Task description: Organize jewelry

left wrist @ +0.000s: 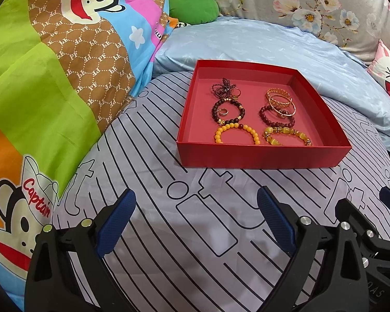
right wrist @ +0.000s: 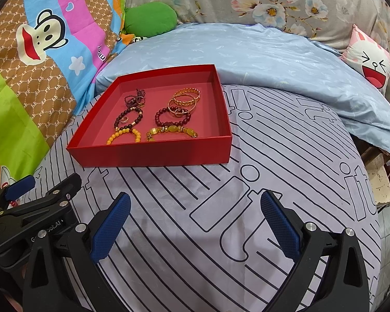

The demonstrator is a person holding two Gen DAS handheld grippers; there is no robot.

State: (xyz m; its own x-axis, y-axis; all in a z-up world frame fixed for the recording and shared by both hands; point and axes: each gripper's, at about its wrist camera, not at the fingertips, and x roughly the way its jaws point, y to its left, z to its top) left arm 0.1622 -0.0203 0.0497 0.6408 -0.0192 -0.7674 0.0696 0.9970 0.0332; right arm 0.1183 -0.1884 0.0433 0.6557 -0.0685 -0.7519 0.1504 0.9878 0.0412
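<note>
A shallow red box [left wrist: 262, 156] [right wrist: 153, 153] lies on the striped bedsheet. Inside it are a dark beaded necklace [left wrist: 225, 87], a dark bead bracelet [left wrist: 227, 111] [right wrist: 128, 119], a yellow bead bracelet [left wrist: 236, 132] [right wrist: 124, 135], gold bangles [left wrist: 279, 98] [right wrist: 186, 97], a maroon bead bracelet [left wrist: 275, 118] [right wrist: 173, 119] and an amber stone bracelet [left wrist: 287, 135] [right wrist: 173, 132]. My left gripper [left wrist: 196, 214] stands open and empty in front of the box. My right gripper [right wrist: 195, 214] is open and empty too, beside the left one.
A cartoon-print quilt [left wrist: 52, 83] [right wrist: 39, 59] is piled at the left. A light blue pillow [left wrist: 260, 44] [right wrist: 247, 57] lies behind the box, with a green plush [right wrist: 150, 19] and a floral cushion [right wrist: 260, 2] further back. The bed's edge drops off at the right [right wrist: 382, 182].
</note>
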